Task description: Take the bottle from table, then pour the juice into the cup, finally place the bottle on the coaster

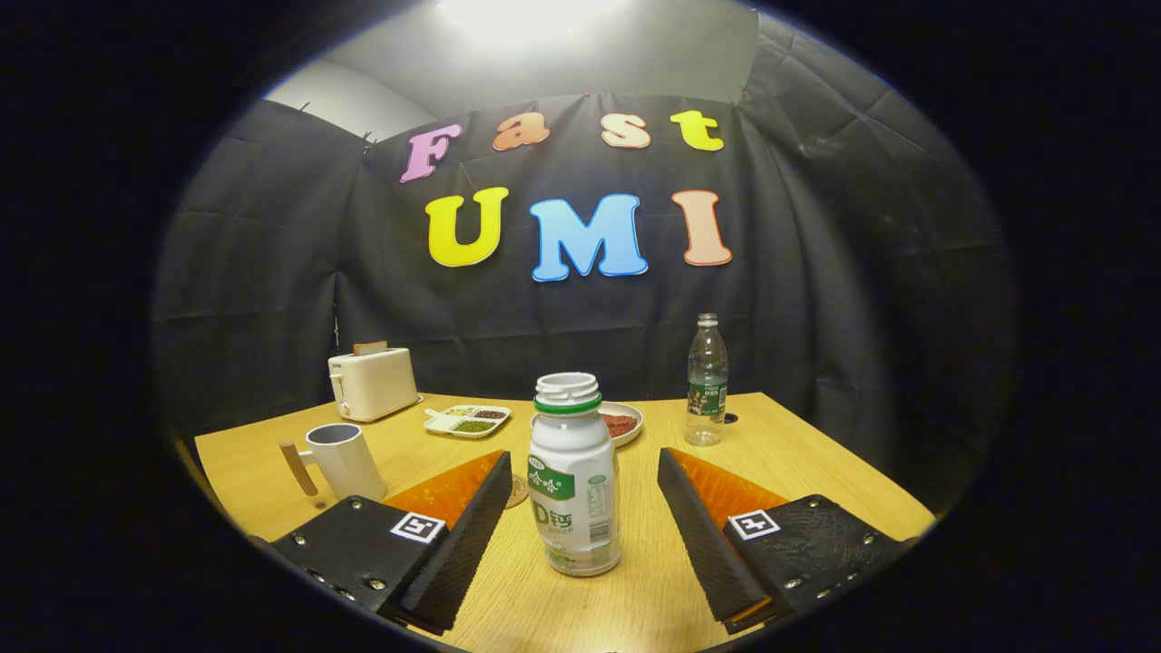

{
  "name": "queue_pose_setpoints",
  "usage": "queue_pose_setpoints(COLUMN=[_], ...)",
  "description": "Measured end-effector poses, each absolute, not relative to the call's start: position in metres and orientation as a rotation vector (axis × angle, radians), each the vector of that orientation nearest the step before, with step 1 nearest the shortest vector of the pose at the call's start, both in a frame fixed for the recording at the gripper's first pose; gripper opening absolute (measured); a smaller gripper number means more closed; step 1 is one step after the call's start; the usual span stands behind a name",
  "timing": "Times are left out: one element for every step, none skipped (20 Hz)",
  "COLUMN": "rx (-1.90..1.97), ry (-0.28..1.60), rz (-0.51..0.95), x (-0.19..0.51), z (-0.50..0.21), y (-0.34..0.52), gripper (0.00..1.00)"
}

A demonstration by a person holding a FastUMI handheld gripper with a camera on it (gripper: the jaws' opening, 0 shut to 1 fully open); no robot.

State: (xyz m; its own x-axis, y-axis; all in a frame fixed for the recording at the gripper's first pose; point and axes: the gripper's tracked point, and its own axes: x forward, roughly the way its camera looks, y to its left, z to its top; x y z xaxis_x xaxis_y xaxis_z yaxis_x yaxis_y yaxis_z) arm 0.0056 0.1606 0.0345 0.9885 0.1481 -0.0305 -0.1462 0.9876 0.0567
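Note:
A small white bottle (573, 476) with a green band and no cap stands upright on the wooden table (816, 462), right between my two fingers. My gripper (585, 472) is open, with a gap on each side of the bottle, so neither finger touches it. A white cup (345, 460) with a wooden handle stands beyond the left finger. A round coaster (517, 491) peeks out just past the left fingertip, mostly hidden by the finger and the bottle.
At the back of the table stand a white toaster (373, 383), a divided tray (467, 420) of grains, a plate (622, 423) of red bits behind the bottle, and a clear water bottle (707, 381) to the right.

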Motion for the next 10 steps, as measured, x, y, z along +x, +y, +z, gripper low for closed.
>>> queue_pose_setpoints(rx=[0.055, 0.053, 0.05, 0.046, 0.042, 0.042, 0.043, 0.042, 0.042, 0.044], ry=[0.041, 0.048, 0.051, 0.054, 0.055, 0.056, 0.06, 0.064, 0.069, 0.071], rz=[0.142, 0.135, 0.127, 0.118, 0.113, 0.11, 0.106, 0.1, 0.091, 0.081], x=[0.008, 0.011, 0.012, 0.015, 0.018, 0.021, 0.022, 0.025, 0.027, 0.028], z=[0.03, 0.024, 0.022, 0.018, 0.014, 0.012, 0.011, 0.008, 0.006, 0.003], y=[0.161, 0.162, 0.162, 0.162, 0.162, 0.164, 0.165, 0.164, 0.164, 0.163], gripper=[0.98, 0.98, 0.98, 0.98, 0.98, 0.98, 0.98, 0.98, 0.98, 0.98])
